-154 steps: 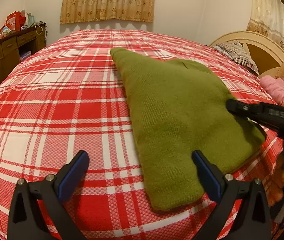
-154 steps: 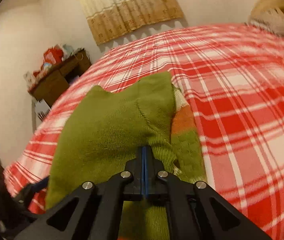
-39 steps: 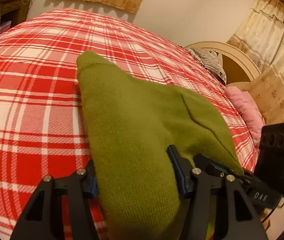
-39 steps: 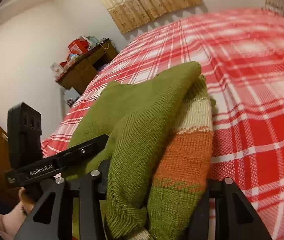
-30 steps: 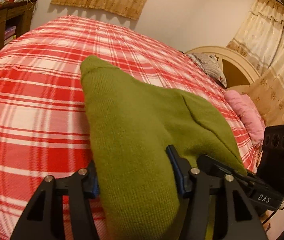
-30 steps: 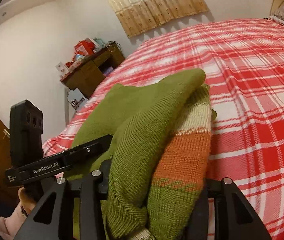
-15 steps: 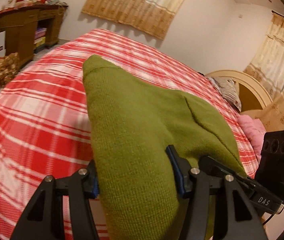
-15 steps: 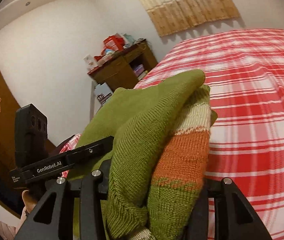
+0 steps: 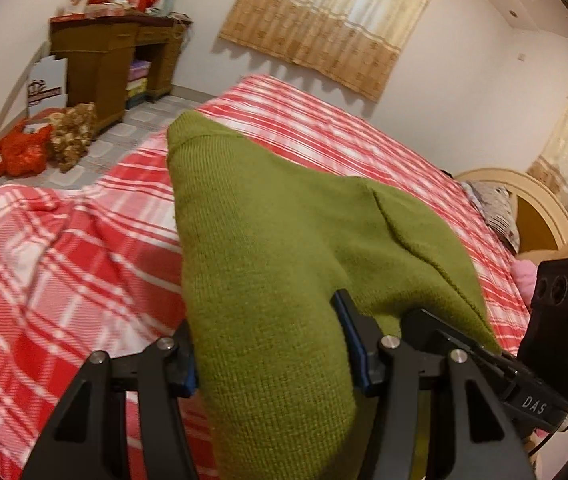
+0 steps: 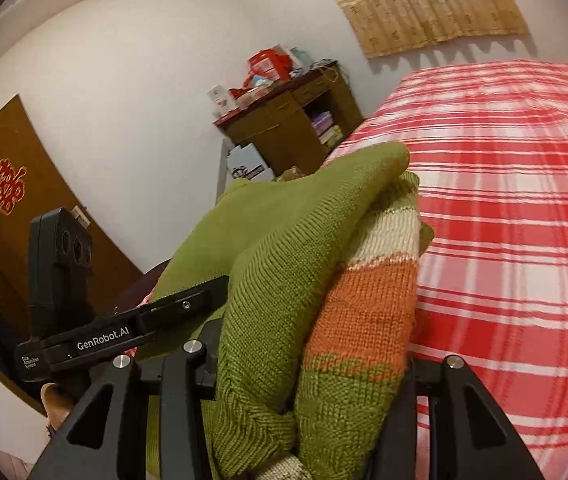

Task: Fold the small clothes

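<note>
A folded green knitted sweater [image 9: 284, 248] is bunched thickly between the blue pads of my left gripper [image 9: 272, 360], which is shut on it. Its far tip [image 9: 188, 128] points out over the bed's edge. In the right wrist view the same sweater [image 10: 284, 280] shows an orange and cream striped layer [image 10: 367, 296], and my right gripper [image 10: 307, 384] is shut on this end of the bundle. The two grippers hold it side by side: the right gripper's body [image 9: 483, 360] sits just right of the left one, and the left gripper's body [image 10: 124, 332] sits left of the right one.
The bed has a red and white plaid cover [image 9: 64, 264]. A wooden desk [image 9: 108, 60] with boxes on top stands by the wall, with a white carton [image 9: 46, 88] and red bags [image 9: 24, 148] on the floor. Headboard and pillows [image 9: 495, 212] lie at the right. A brown door [image 10: 4, 200] is behind.
Both grippers have swung sideways toward the bed's edge with the sweater still held. The floor, the desk and the door have come into view. Neither grip has changed.
</note>
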A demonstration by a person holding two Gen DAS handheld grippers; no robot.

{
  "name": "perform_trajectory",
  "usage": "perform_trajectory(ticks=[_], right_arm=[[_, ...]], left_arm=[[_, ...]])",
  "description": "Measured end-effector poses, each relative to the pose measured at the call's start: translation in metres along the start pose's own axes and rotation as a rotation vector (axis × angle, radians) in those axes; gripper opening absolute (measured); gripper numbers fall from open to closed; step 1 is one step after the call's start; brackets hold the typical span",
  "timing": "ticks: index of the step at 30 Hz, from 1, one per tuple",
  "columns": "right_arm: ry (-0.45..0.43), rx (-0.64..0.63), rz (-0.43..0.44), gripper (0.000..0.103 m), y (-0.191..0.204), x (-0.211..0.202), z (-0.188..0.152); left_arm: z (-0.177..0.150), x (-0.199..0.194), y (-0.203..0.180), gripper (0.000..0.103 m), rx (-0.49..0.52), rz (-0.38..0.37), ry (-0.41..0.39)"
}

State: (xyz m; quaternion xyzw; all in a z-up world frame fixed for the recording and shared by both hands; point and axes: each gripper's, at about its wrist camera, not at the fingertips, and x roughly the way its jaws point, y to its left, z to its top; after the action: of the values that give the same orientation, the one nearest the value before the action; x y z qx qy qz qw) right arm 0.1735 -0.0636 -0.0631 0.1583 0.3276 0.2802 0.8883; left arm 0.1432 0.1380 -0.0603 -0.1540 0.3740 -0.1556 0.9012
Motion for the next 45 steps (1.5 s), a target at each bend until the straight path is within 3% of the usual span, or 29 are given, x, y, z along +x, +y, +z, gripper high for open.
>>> perform_trajectory(ticks=[14,23,26,29,32,37,42,45], right_arm=[[0.071,-0.064,0.095,0.045,0.048,0.069,0.007],[0.077,-0.088,0.237,0.045,0.066,0.144,0.017],[0.098,-0.102,0.216,0.045,0.062,0.179,0.009],[0.183,-0.096,0.164,0.045,0.049,0.218,-0.006],[0.188,-0.033,0.195,0.048,0.034,0.229,-0.009],[0.215,-0.006,0.181,0.059,0.03,0.226,-0.003],[0.182,0.055,0.206,0.06,0.011,0.185,-0.009],[0.17,0.077,0.214,0.061,0.002,0.166,-0.023]], left_arm=[[0.0,-0.015,0.059,0.057,-0.091,0.089,-0.04],[0.015,-0.026,0.104,0.057,-0.092,0.255,-0.092],[0.015,-0.005,0.125,0.057,-0.09,0.313,-0.059],[0.008,0.027,0.151,0.061,-0.125,0.366,0.03],[0.006,0.026,0.156,0.067,-0.163,0.352,0.008],[0.007,0.017,0.154,0.07,-0.141,0.359,-0.003],[-0.008,-0.019,0.161,0.068,-0.161,0.241,-0.066],[-0.021,-0.033,0.155,0.073,-0.138,0.168,-0.069]])
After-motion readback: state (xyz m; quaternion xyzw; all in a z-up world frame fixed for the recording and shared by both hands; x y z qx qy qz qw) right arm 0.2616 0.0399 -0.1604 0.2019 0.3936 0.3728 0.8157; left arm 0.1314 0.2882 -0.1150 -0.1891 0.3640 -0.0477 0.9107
